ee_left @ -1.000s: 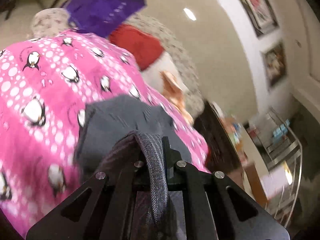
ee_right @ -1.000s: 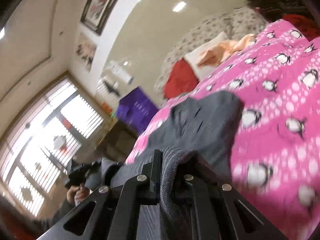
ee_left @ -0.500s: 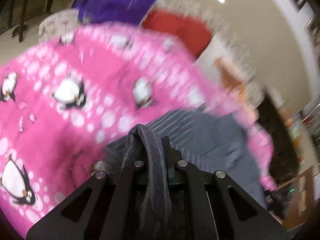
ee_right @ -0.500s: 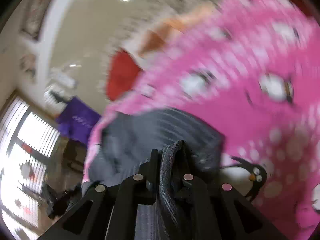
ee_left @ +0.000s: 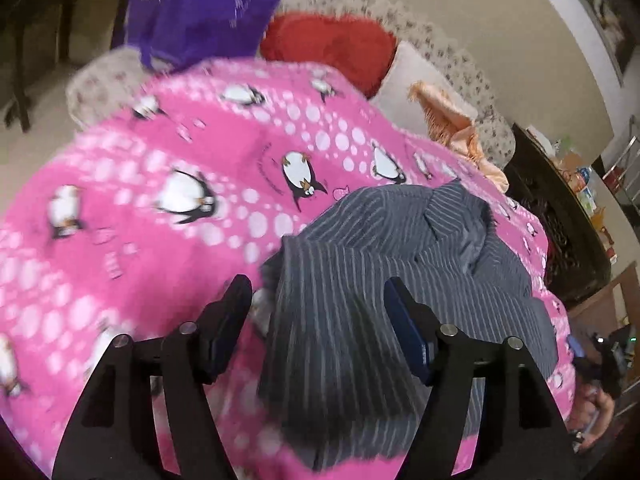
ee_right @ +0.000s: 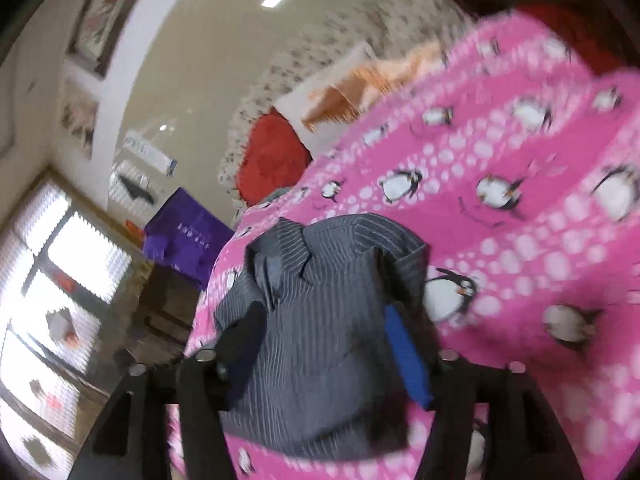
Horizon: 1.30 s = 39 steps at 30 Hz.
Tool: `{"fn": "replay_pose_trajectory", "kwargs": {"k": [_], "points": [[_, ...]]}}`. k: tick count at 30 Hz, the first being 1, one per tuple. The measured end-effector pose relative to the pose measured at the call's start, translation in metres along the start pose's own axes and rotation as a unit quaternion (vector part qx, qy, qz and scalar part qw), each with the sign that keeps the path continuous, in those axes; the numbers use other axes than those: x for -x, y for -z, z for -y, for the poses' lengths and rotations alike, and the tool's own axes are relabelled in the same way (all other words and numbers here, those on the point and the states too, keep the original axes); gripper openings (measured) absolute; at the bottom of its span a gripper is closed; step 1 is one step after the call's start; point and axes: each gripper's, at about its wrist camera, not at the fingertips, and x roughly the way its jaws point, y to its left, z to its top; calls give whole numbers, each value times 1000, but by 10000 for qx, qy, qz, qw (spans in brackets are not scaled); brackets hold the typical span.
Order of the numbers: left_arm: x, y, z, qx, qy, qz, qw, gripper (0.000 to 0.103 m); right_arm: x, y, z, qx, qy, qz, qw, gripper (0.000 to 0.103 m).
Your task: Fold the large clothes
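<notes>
A grey pinstriped shirt [ee_left: 384,264] [ee_right: 320,312] lies folded on a pink penguin-print blanket [ee_left: 168,184] [ee_right: 520,208], its collar at the far end. In the left wrist view my left gripper [ee_left: 318,294] hangs just above the shirt's near edge. Its jaws are opening, and the cloth lies below the gap, clear of the pads. Seen from the right wrist, my right gripper [ee_right: 324,326] stands over the same shirt from the other side. Its jaws are opening too, and they hold nothing.
A red cushion [ee_left: 332,46] [ee_right: 274,160], a white pillow [ee_left: 416,80] and a peach fringed cloth [ee_left: 452,120] [ee_right: 372,80] lie at the blanket's far end. A purple bag [ee_left: 208,4] [ee_right: 184,236] stands beyond. Dark furniture [ee_left: 560,232] flanks the bed.
Both grippers were shut on bunched edges of the grey shirt. They have let go and opened, and the shirt now lies folded flat on the blanket beneath them.
</notes>
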Motion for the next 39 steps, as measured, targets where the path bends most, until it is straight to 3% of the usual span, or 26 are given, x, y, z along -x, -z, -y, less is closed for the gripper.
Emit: {"fn": "replay_pose_trajectory", "kwargs": {"k": [3, 4, 5, 8, 9, 15, 21, 22, 25, 30, 32, 34, 37, 39], "points": [[29, 26, 14, -223, 169, 283, 9992, 69, 23, 28, -28, 975, 109, -72, 9952, 60], [36, 38, 21, -325, 239, 300, 9987, 67, 26, 40, -37, 1298, 134, -173, 9913, 53], [38, 49, 30, -430, 265, 286, 9983, 56, 25, 52, -47, 1594, 101, -303, 9867, 41], [24, 83, 59, -843, 285, -116, 9960, 31, 7, 79, -69, 2014, -12, -631, 9775, 18], [15, 92, 70, -1043, 281, -247, 9938, 26, -2, 85, -74, 1982, -154, -698, 9775, 17], [-19, 94, 94, -1194, 26, -374, 9921, 24, -79, 115, -116, 1847, -678, -1070, 9746, 16], [-38, 81, 95, -1273, -96, -494, 9906, 25, -135, 125, -113, 1534, -190, -1456, 9772, 16], [-40, 81, 93, -1260, -101, -513, 9907, 25, -138, 123, -107, 1360, -213, -1456, 9797, 12], [-41, 80, 92, -1246, -114, -448, 9911, 25, -131, 114, -84, 777, -101, -1174, 9900, 12], [-45, 66, 92, -1112, -160, -331, 9931, 25, -101, 91, -41, 92, 643, -306, 9974, 12], [-45, 65, 93, -1165, -184, -288, 9926, 25, -91, 90, -42, 378, 755, -243, 9961, 12], [-49, 71, 93, -1306, -209, -347, 9906, 25, -92, 96, -48, 977, 1077, -463, 9883, 12], [-57, 81, 92, -1516, -260, -470, 9870, 25, -95, 111, -55, 1986, 1437, -759, 9665, 12], [-60, 80, 93, -1544, -259, -494, 9864, 25, -96, 118, -58, 2282, 1543, -874, 9573, 13]]}}
